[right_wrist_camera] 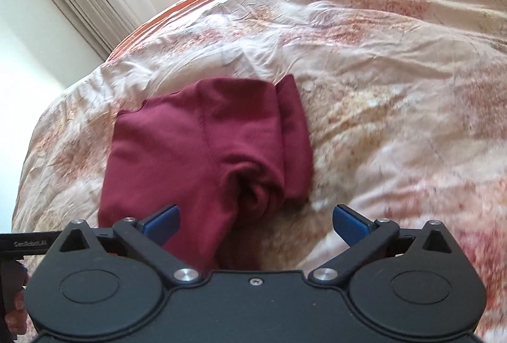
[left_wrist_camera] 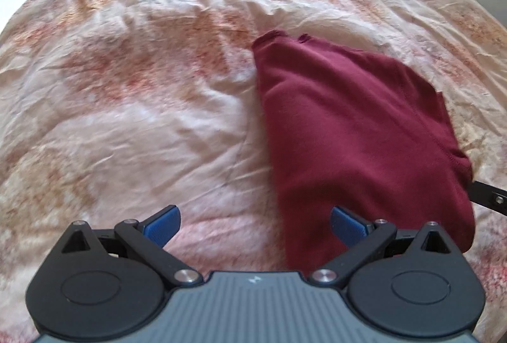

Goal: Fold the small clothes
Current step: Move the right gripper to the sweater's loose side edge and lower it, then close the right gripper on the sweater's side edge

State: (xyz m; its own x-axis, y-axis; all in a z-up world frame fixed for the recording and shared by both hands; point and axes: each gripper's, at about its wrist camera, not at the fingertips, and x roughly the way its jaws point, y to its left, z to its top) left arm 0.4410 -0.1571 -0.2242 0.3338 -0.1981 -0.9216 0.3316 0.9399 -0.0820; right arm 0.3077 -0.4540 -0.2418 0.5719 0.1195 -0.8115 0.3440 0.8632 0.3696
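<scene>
On the bed, at two o'clock from my left tongs, the maroon garment lies folded over into a compact shape. Both my left and right tongs gape wide, holding nothing. I judge one bunched corner still needs tidying. The quilt offers open room from nine to twelve o'clock.

Left wrist view looking down over the bed from its near side, right wrist view tilted, both close above, sharing the garment.
</scene>
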